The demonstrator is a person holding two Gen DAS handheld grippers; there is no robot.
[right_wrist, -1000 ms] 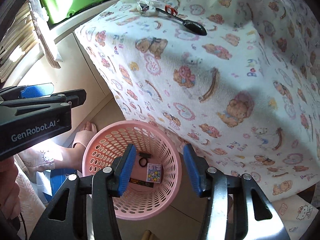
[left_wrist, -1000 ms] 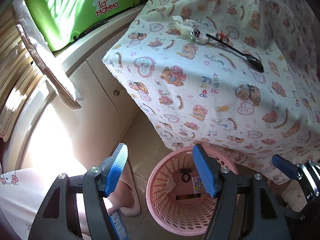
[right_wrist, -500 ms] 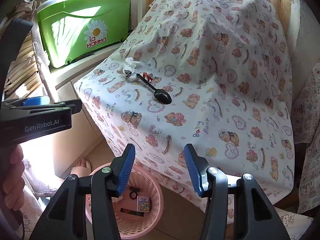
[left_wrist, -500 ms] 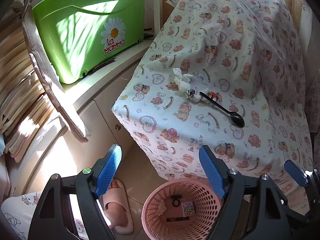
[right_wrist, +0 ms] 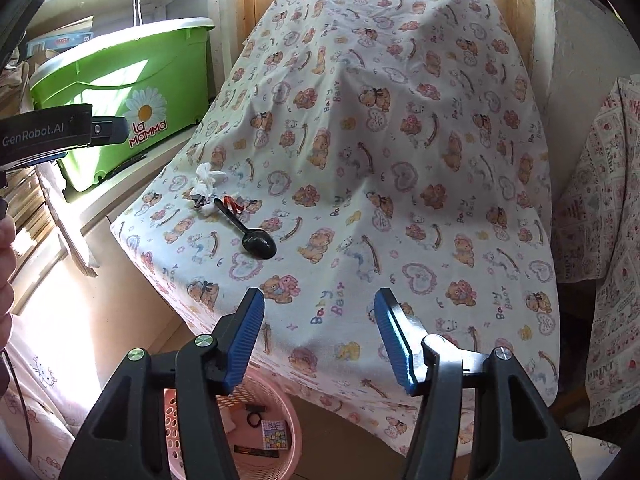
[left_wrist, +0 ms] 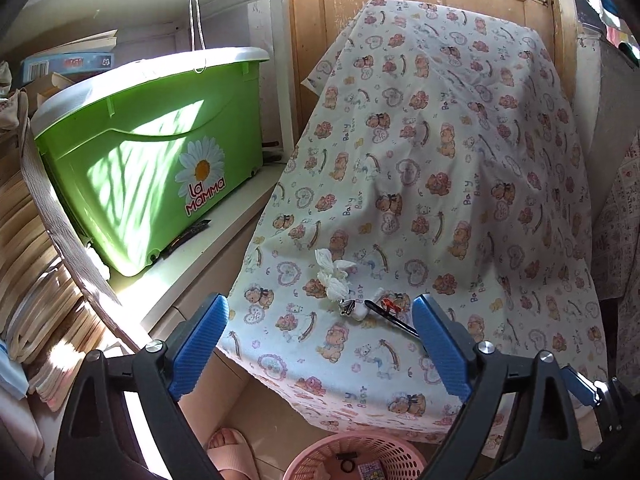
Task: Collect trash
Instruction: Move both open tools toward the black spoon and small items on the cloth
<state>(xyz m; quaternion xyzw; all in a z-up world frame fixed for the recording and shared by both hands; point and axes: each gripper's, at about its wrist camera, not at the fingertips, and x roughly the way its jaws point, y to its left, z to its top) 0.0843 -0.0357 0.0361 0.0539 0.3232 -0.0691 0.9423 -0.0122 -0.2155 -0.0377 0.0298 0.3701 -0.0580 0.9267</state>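
Observation:
On the bear-print cloth [left_wrist: 440, 208] lie a crumpled white tissue [left_wrist: 332, 274], a small metal clip [left_wrist: 347, 305], a red bit [left_wrist: 389, 303] and a black plastic spoon [right_wrist: 252, 236]. The tissue [right_wrist: 208, 178] and the clip [right_wrist: 199, 200] also show in the right wrist view. A pink basket [right_wrist: 276, 432] stands on the floor below the table edge, with small scraps inside; its rim [left_wrist: 348, 446] shows in the left wrist view. My left gripper [left_wrist: 320, 344] is open and empty, near the trash. My right gripper [right_wrist: 320, 340] is open and empty above the cloth's front edge.
A green "La Mamma" tub [left_wrist: 152, 152] sits on a white shelf to the left. Stacked paper [left_wrist: 24, 264] lies at far left. A foot in a pink slipper [left_wrist: 228, 452] is on the floor beside the basket. A wooden door [left_wrist: 400, 4] stands behind the table.
Both grippers have risen and tilted up from over the basket toward the tabletop. The basket has dropped to the bottom of both views. Both stay open and empty.

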